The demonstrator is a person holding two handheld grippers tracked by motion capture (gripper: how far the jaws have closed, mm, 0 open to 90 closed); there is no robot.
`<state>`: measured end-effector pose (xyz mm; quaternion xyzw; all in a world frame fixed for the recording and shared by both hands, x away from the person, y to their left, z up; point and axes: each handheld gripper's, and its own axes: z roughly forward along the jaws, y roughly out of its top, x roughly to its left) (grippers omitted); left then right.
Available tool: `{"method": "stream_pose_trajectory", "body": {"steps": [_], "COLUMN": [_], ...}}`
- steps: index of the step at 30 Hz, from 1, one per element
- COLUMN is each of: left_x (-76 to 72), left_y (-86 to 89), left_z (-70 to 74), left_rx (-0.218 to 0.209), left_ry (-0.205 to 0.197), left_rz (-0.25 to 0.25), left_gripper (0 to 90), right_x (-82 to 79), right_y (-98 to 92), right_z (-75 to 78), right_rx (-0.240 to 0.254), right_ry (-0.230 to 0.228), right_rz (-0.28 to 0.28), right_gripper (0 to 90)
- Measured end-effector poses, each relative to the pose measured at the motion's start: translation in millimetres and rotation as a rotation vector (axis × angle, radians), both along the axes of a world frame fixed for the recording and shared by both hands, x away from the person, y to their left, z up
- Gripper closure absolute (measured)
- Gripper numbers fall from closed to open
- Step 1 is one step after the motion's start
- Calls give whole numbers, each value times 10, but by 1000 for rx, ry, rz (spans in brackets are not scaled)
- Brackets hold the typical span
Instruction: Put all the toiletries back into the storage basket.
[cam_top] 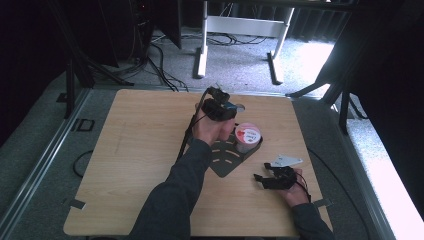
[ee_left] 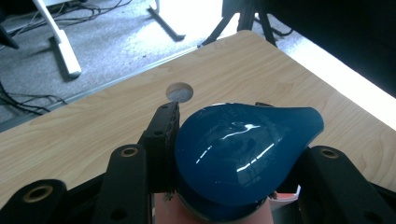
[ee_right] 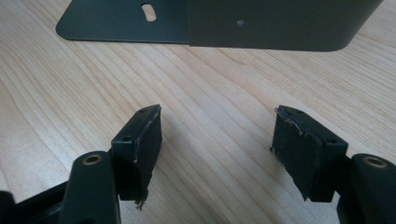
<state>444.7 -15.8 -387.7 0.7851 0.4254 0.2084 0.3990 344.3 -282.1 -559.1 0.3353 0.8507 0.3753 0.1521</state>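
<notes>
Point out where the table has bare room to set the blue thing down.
The table's whole left half is bare wood. Crowded: the dark metal plate with the pink-lidded tub, and the right gripper beside the white card.

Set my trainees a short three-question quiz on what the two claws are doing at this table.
1. True or false: the right claw has something between its jaws.
2. What colour is the glossy object gripped by the left claw?
3. The pink-and-white cup stands: A) on the dark metal plate; B) on the grey floor; C) inside the right claw.

Key: 1 false, its jaws stand open over bare wood; 2 blue; 3 A.
</notes>
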Motion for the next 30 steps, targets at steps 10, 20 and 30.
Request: {"method": "stream_pose_trajectory", "body": {"steps": [10, 20, 30], "left_x": [79, 181, 256], "left_y": [-121, -206, -258], "left_z": [29, -31, -21], "left_rx": [-5, 3, -14], "left_ry": [-2, 22, 12], "left_rz": [32, 104, 140], "left_gripper": [532, 532, 532], "right_x": [0, -1, -3], "right_y": [-1, -3, -2], "right_z": [0, 1, 1], "right_rx": [0, -2, 0], "right_ry": [1, 1, 3], "right_rz": [2, 4, 5], "right_gripper": [328, 327, 326]}}
